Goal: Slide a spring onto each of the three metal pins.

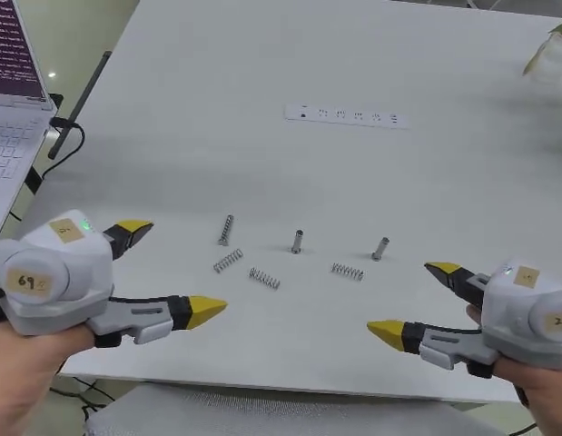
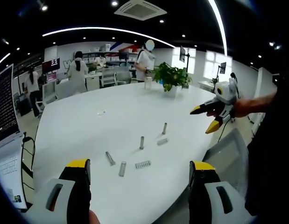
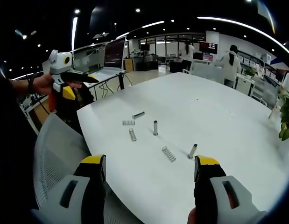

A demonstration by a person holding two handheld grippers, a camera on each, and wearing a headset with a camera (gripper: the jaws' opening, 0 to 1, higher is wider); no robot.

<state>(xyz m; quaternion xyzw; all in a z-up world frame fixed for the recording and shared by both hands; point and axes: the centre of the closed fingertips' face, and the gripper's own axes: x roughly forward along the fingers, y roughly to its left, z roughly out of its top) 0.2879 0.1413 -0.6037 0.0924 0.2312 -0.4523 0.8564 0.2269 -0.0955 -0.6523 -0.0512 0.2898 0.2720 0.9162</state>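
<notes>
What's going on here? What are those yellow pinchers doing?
A person holds a gripper in each hand over the near edge of a white table. The left gripper and right gripper both have open, empty jaws. Three springs lie loose beside three metal pins; none is on a pin yet.

Left of your left gripper (image 1: 181, 267) the laptop (image 1: 8, 109) is cut by the edge. Far beyond your right gripper (image 1: 405, 298) the plant (image 1: 551, 50) is blurred and also cut. The pin (image 1: 226, 229) nearest your left gripper is too small to tell if it is bare.
</notes>
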